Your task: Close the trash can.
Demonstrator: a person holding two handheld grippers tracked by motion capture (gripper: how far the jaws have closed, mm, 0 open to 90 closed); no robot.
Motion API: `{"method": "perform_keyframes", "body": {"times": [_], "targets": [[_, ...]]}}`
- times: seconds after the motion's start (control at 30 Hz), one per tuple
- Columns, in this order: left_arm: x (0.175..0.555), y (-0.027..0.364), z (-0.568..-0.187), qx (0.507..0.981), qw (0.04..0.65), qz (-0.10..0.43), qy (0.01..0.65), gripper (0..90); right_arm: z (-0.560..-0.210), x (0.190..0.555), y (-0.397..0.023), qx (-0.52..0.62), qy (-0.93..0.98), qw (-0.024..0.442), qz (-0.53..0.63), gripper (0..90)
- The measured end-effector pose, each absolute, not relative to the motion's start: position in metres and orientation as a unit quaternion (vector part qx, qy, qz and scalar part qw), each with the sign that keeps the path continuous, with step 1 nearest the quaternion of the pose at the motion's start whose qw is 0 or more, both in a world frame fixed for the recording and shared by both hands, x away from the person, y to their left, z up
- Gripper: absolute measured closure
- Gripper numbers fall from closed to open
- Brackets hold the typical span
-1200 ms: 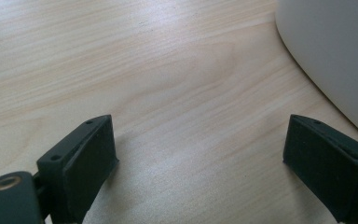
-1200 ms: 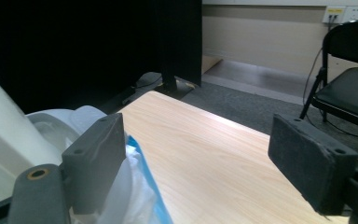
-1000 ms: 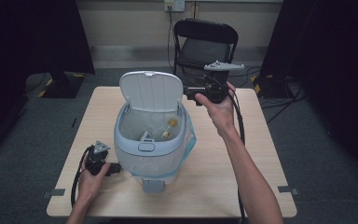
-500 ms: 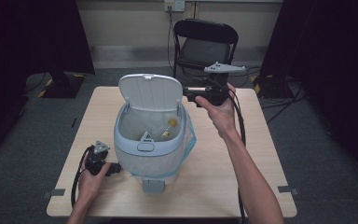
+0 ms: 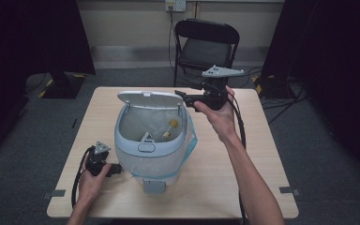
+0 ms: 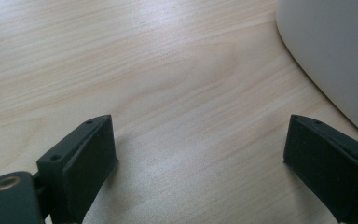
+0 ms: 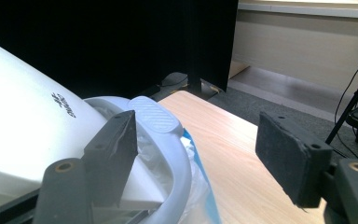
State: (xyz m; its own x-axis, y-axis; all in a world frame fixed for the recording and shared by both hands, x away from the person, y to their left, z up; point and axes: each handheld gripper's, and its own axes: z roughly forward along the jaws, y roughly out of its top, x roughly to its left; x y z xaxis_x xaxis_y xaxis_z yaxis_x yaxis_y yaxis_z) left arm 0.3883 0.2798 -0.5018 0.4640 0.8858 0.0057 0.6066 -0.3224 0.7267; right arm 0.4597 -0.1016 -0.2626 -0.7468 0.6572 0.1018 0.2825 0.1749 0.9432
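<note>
A white and pale-blue bin (image 5: 152, 154) stands in the middle of the table, lined with a clear bag (image 5: 191, 140). Its lid (image 5: 150, 99) is hinged at the back and leans over the opening. A small yellow item (image 5: 171, 124) lies inside. My right gripper (image 5: 182, 96) is at the lid's right back corner and points left. Its jaws have just been opening. They stand wide (image 7: 205, 140) with the lid (image 7: 23, 107) beside one pad and nothing pressed between them. My left gripper (image 5: 118, 168) rests on the table left of the bin, open (image 6: 198, 154) over bare wood.
The wooden table (image 5: 220, 173) has free room right of the bin and along the front edge. A ribbed tab (image 7: 154, 114) sits on the bin's rim. A black folding chair (image 5: 206, 47) stands behind the table. Dark curtains hang at both sides.
The lid has tipped down and now stands lower over the bin. The right gripper has shifted slightly with it. The left gripper has stayed put.
</note>
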Motion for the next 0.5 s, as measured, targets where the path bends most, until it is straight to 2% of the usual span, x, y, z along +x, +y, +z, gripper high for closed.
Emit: {"method": "perform_keyframes", "body": {"times": [0.5], "targets": [[0.388,0.28,-0.502,0.786,0.338,0.207,0.475,8.4,-0.262,0.446,-0.098,0.29,0.756,0.15,0.567,27.0]]}}
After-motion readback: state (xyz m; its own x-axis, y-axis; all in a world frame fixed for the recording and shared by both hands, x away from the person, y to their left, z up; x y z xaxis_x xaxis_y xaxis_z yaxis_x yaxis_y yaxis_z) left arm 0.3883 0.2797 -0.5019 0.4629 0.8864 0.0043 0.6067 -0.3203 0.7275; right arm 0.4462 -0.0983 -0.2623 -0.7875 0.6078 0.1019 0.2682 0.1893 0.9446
